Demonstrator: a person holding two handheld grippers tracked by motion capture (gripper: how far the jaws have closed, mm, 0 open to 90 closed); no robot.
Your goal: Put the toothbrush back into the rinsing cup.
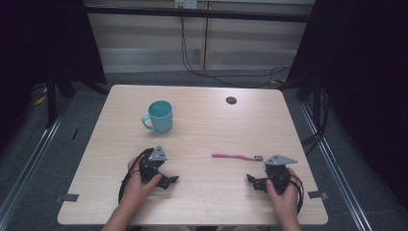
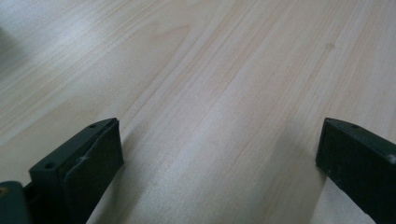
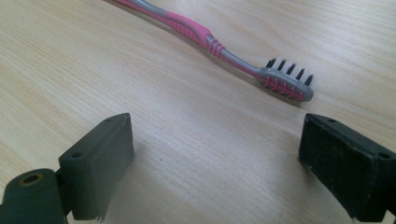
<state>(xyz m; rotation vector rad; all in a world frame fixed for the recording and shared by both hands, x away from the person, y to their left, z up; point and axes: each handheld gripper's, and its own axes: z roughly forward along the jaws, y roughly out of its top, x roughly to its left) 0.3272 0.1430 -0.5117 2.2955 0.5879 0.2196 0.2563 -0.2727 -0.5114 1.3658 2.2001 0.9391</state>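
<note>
- Two grippers rest low on the desk [image 1: 202, 125], one in each hand, near the person's edge.
- Left gripper [image 1: 169, 181]: fingers [image 2: 88, 163] spread wide apart, nothing between them but bare wood.
- Teal mug [image 1: 159, 116]: upright, handle toward the left, well beyond the left gripper.
- Pink-and-grey toothbrush [image 1: 236, 156]: lies flat between the two grippers, closer to the right one, bristle head pointing right.
- Right gripper [image 1: 254, 183]: fingers [image 3: 100, 163] spread wide, empty; the toothbrush head lies just ahead of them, not touched.
</note>
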